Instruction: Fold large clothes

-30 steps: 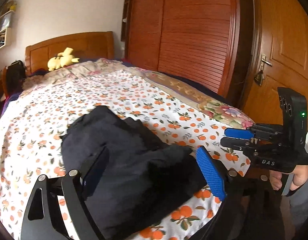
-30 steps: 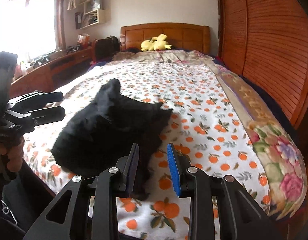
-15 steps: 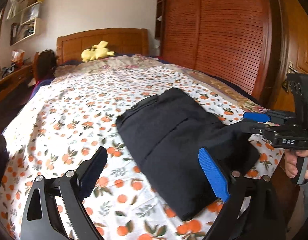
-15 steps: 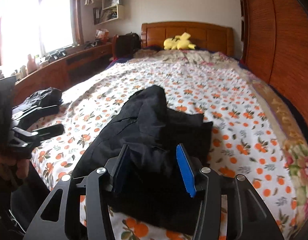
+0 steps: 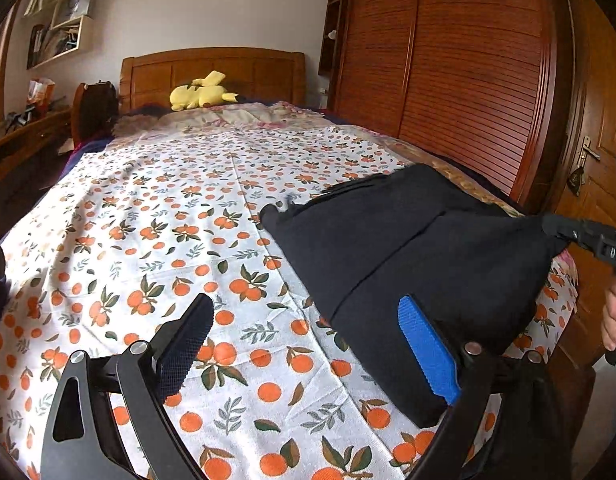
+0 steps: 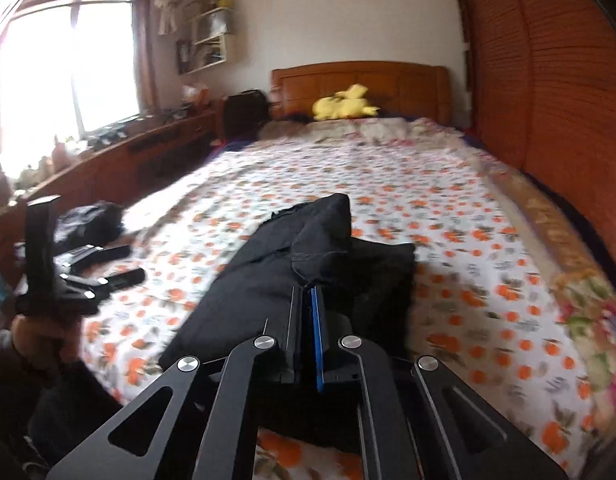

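A large black garment [image 5: 407, 248] lies folded near the foot of the bed with the orange-print sheet [image 5: 168, 240]. My right gripper [image 6: 306, 294] is shut on a bunched fold of the garment [image 6: 319, 248] and lifts its right corner; it also shows in the left wrist view [image 5: 563, 232] pinching that corner. My left gripper [image 5: 304, 336] is open and empty, hovering over the sheet just left of the garment, its blue pad [image 5: 425, 354] beside the garment's near edge. It shows open at the left of the right wrist view [image 6: 104, 268].
A yellow plush toy [image 5: 202, 94] lies by the wooden headboard [image 5: 212, 70]. A wooden wardrobe [image 5: 447, 60] and a door [image 5: 595, 152] run along the right. Another dark cloth pile [image 6: 88, 222] lies at the bed's left edge, next to a low cabinet under the window.
My right gripper has closed on the garment's fold and raised that corner. My left gripper has drawn off to the left of the garment, over the bare sheet, still open.
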`<control>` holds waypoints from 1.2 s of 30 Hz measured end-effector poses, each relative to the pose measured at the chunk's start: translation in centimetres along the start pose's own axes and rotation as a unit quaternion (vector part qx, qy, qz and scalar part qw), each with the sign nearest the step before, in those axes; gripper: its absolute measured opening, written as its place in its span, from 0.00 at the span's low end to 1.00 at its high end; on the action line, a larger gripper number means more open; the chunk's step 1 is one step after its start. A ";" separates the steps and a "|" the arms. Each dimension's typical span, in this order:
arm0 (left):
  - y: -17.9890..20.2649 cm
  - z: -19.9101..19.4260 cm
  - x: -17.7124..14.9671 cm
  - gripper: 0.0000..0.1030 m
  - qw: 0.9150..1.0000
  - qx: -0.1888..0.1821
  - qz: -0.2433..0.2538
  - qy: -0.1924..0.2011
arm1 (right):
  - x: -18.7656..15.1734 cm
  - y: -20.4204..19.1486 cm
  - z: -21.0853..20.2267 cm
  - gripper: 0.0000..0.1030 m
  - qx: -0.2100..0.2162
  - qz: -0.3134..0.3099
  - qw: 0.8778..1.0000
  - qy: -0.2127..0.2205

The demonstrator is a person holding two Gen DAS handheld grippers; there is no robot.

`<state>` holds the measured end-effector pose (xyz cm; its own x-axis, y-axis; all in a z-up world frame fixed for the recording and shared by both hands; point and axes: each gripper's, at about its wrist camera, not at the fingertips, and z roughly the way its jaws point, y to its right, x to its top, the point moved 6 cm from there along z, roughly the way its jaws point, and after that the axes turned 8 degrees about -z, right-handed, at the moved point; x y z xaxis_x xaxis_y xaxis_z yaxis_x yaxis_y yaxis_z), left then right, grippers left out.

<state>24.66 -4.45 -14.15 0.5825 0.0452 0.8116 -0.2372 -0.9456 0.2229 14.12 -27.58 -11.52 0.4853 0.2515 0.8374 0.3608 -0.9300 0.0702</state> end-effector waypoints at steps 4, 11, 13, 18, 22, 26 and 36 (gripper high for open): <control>0.2 0.8 0.1 0.92 1.000 -0.007 0.002 -0.001 | -4.6 2.7 1.9 0.03 -0.031 0.022 0.998 -0.058; 0.7 2.8 0.3 0.92 1.000 -0.009 0.017 -0.014 | -6.5 3.5 3.2 0.04 -0.043 0.047 0.995 -0.077; 0.9 3.1 0.4 0.92 1.000 -0.010 0.020 -0.014 | -5.7 3.4 2.7 0.09 -0.052 0.046 0.995 -0.069; 1.0 3.4 0.8 0.92 1.000 -0.013 0.019 -0.011 | -2.5 2.8 0.8 0.32 -0.066 0.031 0.997 -0.030; 1.0 3.8 1.1 0.92 1.000 -0.011 0.023 -0.011 | -0.3 1.0 1.3 0.35 -0.037 0.016 0.999 -0.008; 0.8 4.4 1.2 0.92 1.000 -0.012 0.023 -0.015 | -0.7 -1.4 4.2 0.35 -0.015 -0.014 0.999 -0.037; 1.1 7.6 3.1 0.94 0.998 -0.016 0.050 -0.016 | -6.4 0.3 7.8 0.25 -0.046 0.032 0.992 -0.110</control>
<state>32.10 -7.77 -15.53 0.5795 -0.0603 0.8127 -0.3204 -0.9338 0.1592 17.33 -27.37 -21.15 0.6700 0.2341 0.7045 0.2550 -0.9638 0.0778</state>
